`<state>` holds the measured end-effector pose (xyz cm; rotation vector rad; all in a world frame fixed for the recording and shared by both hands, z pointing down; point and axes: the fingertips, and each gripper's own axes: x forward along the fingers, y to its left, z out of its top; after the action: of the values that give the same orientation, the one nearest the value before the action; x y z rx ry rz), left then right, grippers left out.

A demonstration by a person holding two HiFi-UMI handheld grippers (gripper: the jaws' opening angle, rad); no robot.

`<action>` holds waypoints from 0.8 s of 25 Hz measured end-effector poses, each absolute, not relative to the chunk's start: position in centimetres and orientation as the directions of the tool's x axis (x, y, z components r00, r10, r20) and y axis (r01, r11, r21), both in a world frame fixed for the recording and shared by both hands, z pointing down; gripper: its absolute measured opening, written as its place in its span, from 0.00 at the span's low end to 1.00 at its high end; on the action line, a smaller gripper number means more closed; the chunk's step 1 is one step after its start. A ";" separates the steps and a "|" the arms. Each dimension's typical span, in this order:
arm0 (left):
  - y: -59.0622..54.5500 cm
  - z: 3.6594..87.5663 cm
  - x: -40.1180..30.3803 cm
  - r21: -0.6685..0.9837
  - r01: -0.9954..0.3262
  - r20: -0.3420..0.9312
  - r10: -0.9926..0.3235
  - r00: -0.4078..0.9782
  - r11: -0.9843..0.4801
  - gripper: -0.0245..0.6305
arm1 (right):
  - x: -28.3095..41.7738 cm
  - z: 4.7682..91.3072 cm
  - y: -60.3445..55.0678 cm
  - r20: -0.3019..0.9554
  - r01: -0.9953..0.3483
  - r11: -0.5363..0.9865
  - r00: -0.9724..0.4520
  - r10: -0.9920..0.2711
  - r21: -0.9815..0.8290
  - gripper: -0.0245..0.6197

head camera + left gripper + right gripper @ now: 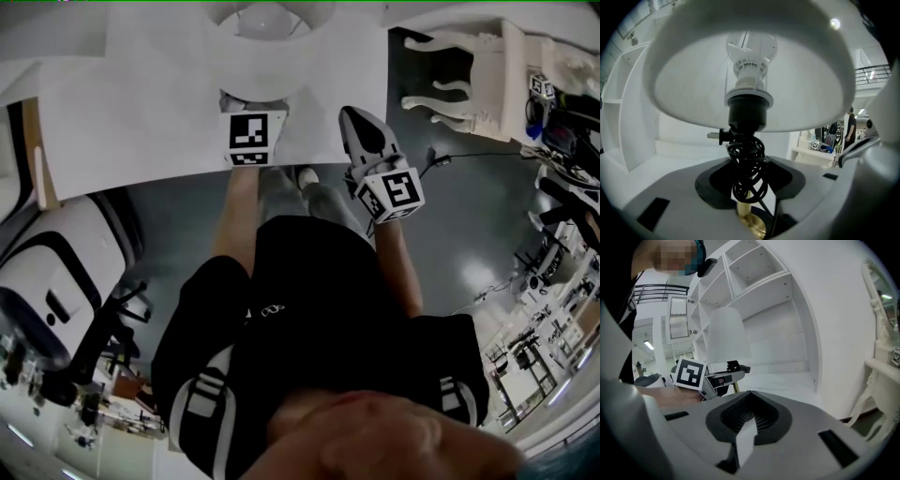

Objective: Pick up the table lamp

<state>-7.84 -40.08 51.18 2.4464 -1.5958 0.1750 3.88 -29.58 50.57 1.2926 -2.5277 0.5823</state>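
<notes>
The table lamp has a white dome shade (754, 61), a black socket (746, 112) and a brass stem (751, 220) wrapped in coiled black cord (747, 164). My left gripper (750, 206) is shut round that brass stem just below the cord. In the head view the shade (272, 17) sits at the top edge over the white table (141, 103), with the left gripper (255, 101) under it. The right gripper view shows the shade (724, 333) and the left gripper (719, 380) at the stem. My right gripper (361, 122) hangs to the right of the lamp, jaws together and empty (750, 423).
White open shelves (754, 273) rise behind the lamp. An ornate white side table (478, 80) stands to the right, with cluttered benches (562, 281) beyond it. An office chair (56, 272) is at the left, by the table's near edge.
</notes>
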 end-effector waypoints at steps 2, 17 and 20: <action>-39.4 50.3 -8.0 0.115 -0.912 0.214 -0.886 0.411 -0.395 0.32 | 3.9 50.0 -29.6 0.372 -0.816 0.528 -0.578 -0.727 -0.237 0.06; -33.3 39.8 -11.4 0.064 -0.926 0.117 -0.919 0.376 -0.371 0.31 | 1.8 42.9 -32.6 0.203 -0.790 0.580 -0.612 -0.764 -0.198 0.06; -32.9 37.8 -12.0 0.045 -0.932 0.087 -0.928 0.362 -0.359 0.31 | 1.5 41.6 -33.1 0.169 -0.787 0.586 -0.615 -0.770 -0.193 0.06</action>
<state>-12.03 -32.89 37.75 2.5193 -1.7257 0.0711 1.54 -33.07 41.59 1.3451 -2.7380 0.3840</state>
